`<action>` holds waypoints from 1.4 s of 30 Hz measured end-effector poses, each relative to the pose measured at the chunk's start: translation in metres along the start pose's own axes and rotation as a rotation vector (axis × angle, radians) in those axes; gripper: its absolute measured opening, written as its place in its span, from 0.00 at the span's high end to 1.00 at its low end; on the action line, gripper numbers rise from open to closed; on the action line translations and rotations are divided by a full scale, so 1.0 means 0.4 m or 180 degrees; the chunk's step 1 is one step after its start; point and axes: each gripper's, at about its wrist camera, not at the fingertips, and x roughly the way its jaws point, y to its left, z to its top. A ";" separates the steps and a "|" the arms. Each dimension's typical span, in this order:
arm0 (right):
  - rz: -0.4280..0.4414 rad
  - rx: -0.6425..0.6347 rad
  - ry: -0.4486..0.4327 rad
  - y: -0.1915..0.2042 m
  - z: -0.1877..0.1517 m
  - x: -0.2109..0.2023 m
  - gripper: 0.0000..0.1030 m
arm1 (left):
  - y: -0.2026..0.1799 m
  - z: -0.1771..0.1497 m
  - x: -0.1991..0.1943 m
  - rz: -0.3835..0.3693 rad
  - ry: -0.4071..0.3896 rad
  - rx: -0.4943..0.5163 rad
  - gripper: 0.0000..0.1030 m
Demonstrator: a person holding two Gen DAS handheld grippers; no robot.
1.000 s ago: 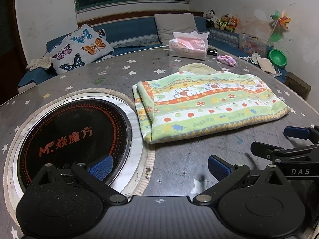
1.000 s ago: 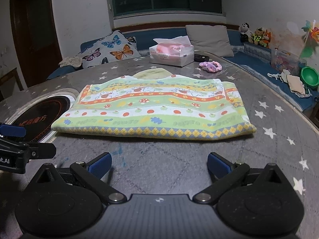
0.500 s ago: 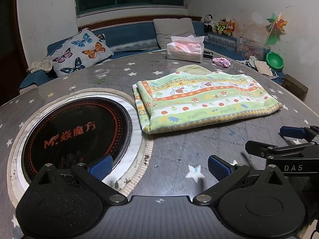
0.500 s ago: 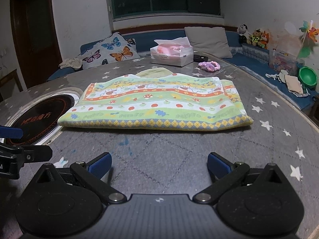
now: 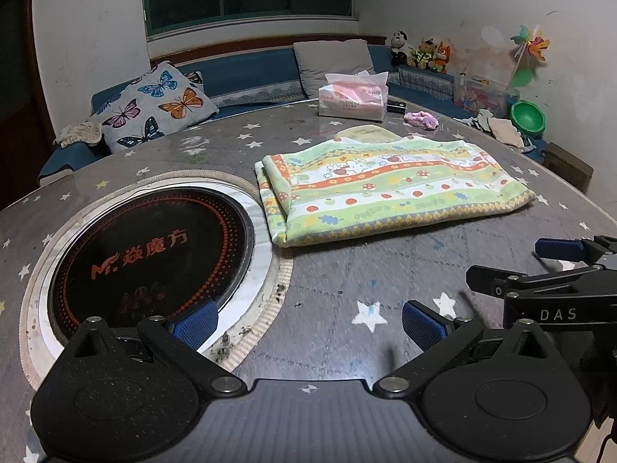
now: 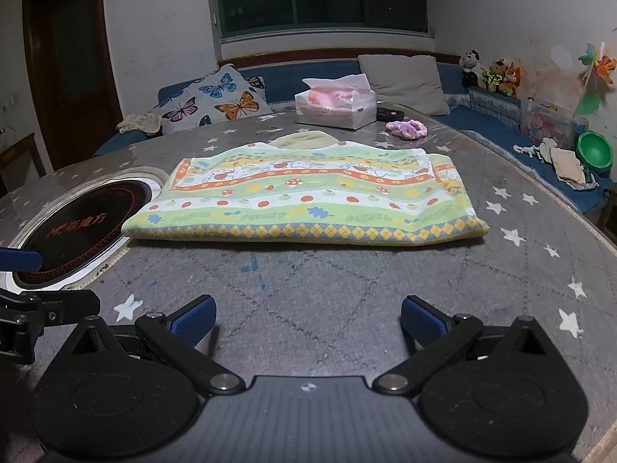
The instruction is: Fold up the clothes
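Round table (image 6: pixel 385 301) with a star-print cover, carrying an inset hob (image 5: pixel 150 247) at its left. The garment (image 6: pixel 304 200), patterned in green, orange and white bands, lies folded into a flat rectangle near the table's middle, its left end just beside the hob's rim and a pale flap showing past its far edge. Beyond it stand a tissue box (image 6: pixel 335 110) and a pink scrunchie (image 6: pixel 407 129), apart from the cloth. The right gripper (image 6: pixel 306 318) and left gripper (image 5: pixel 306 322) both hover on the near side of the garment, well short of it, each with jaws spread wide and nothing between them. Judged risks: a pinch that takes only the top layer would peel the fold open rather than carry the whole stack; a grip at the left end, whose layered edges are exposed, could drag cloth onto the hob's soiled rim; unequal lift by the two grippers would skew the next fold; a far sweep could push the flap or the cloth into the scrunchie.
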 end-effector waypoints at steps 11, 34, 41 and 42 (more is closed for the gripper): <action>0.0018 -0.0039 -0.0039 0.009 0.001 -0.015 0.00 | -0.007 -0.009 -0.017 -0.0004 -0.0035 0.0018 0.00; 0.0093 -0.0099 -0.0061 0.029 -0.005 -0.033 0.00 | -0.018 -0.019 -0.045 -0.0009 -0.0080 0.0032 0.00; 0.0111 -0.0107 -0.0068 0.033 -0.008 -0.038 0.00 | -0.019 -0.019 -0.047 -0.0014 -0.0082 0.0030 0.00; 0.0112 -0.0106 -0.0068 0.033 -0.008 -0.038 0.00 | -0.019 -0.020 -0.048 -0.0015 -0.0083 0.0030 0.00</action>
